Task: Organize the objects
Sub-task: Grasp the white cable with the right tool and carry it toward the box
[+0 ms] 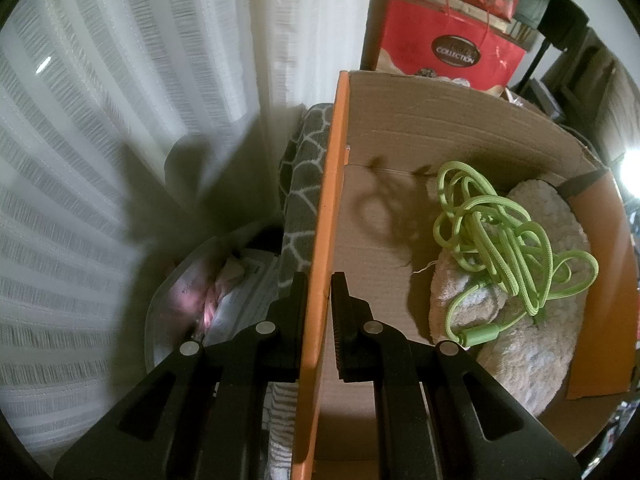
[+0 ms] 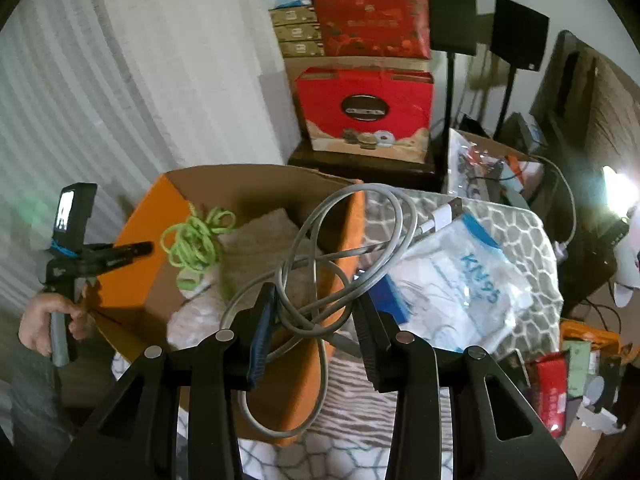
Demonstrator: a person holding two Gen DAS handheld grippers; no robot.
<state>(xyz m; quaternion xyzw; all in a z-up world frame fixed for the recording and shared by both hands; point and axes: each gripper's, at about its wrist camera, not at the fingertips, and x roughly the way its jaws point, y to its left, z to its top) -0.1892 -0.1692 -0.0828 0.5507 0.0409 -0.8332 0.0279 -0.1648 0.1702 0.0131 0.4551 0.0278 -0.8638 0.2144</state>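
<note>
An orange cardboard box [image 1: 420,132] holds a tangled green cord [image 1: 504,236] lying on fluffy beige slippers [image 1: 532,332]. My left gripper [image 1: 319,292] is shut on the box's orange left wall [image 1: 324,216]. In the right wrist view the box [image 2: 132,256] is at the left centre, with the green cord [image 2: 196,240] inside. My right gripper [image 2: 314,312] has its jaws apart, and a coiled grey USB cable [image 2: 344,248] hangs between them above the box's right wall [image 2: 304,364]. I cannot tell whether the fingers grip the cable. The left gripper [image 2: 136,250] shows at the box's left wall.
A grey patterned cloth [image 2: 516,240] covers the surface beside the box, with a white KN95 mask bag [image 2: 460,292] on it. Red gift boxes [image 2: 368,108] are stacked behind. White curtains [image 1: 120,120] hang at the left. A clear bag [image 1: 208,304] lies left of the box.
</note>
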